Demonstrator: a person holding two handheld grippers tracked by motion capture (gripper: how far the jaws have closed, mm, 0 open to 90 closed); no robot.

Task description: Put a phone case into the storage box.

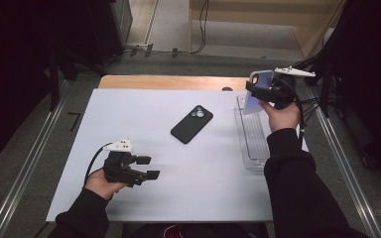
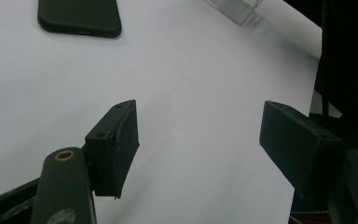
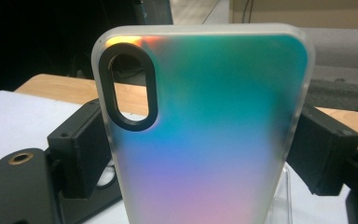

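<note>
Fig. — Case lifted clear of its holder; phone waiting at mid-table.

Your right gripper (image 1: 264,91) holds the iridescent phone case (image 1: 257,92) upright, jaws clamped on its two long edges; in the right gripper view the pads (image 3: 81,149) press against the frosted rim on both sides, w/ the oval camera cut-out (image 3: 129,88) at upper left. The case hangs above the far end of the clear acrylic tray (image 1: 253,144), at the table's right edge. The black phone (image 1: 192,123) lies flat, camera side up, diagonal, near the centre of the white tabletop (image 1: 129,119), well apart from both grippers. Your left gripper (image 1: 146,167) rests low at the near-left, jaws wide and empty; the left gripper view shows bare table between the pads (image 2: 116,149).

Likely step: bring the case over to the phone. To do it well:
- Keep the squeeze even. The grip is on the rim only, and a flexible shell can bow or twist out if you clamp harder.
- Carry it clear of the tray wall before you descend.
- Match the cut-out end to the phone's lens end before lowering; the phone sits at an angle, so rotate the case first.
- Use the left gripper to pin the phone, else it will prob. skid on the smooth top.
</note>
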